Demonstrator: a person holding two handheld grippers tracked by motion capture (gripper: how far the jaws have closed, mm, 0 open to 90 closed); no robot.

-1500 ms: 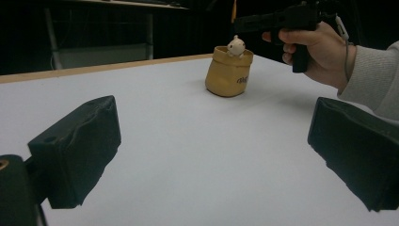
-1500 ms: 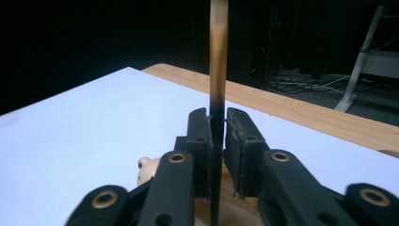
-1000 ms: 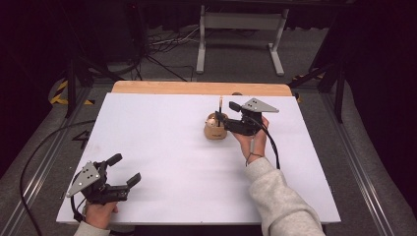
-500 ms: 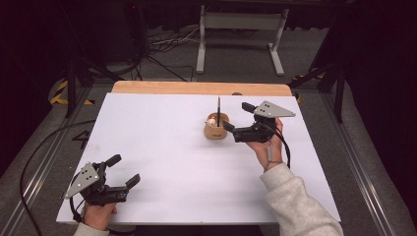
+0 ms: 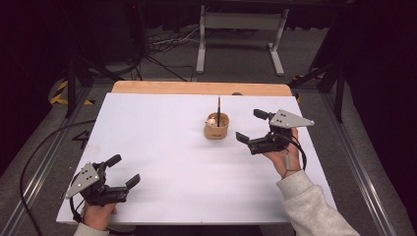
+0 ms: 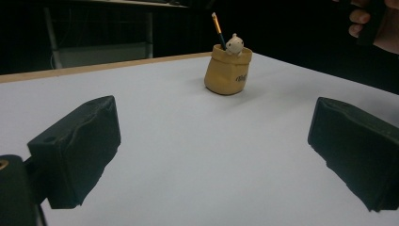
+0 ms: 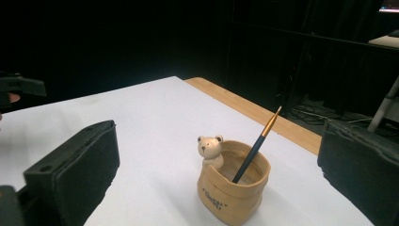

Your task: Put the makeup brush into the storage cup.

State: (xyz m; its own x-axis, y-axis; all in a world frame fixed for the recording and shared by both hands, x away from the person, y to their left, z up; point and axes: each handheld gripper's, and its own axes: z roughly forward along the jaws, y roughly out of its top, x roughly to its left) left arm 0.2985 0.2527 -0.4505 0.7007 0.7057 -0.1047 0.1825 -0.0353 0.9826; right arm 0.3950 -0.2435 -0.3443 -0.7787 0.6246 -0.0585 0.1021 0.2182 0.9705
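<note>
A tan sack-shaped pen holder [image 5: 217, 127] with a small bear figure on its rim stands upright right of the table's middle. One dark pen with a gold tip [image 5: 219, 110] leans inside it. The holder [image 7: 234, 183] and pen [image 7: 256, 145] lie ahead of my right gripper's jaws. My right gripper [image 5: 253, 126] hovers just right of the holder, open and empty, a short gap away. My left gripper [image 5: 123, 170] rests near the front left corner, open and empty, with the holder [image 6: 227, 70] far ahead of it.
The white table top [image 5: 162, 142] has a wooden strip [image 5: 196, 88] along its far edge. Behind it stand a metal frame [image 5: 241, 29] and cables on the floor. A grey rail [image 5: 361, 187] runs along the right side.
My right gripper has drawn back to the right and toward me, away from the holder, with its jaws open. The pen stays in the holder. The left gripper has barely moved.
</note>
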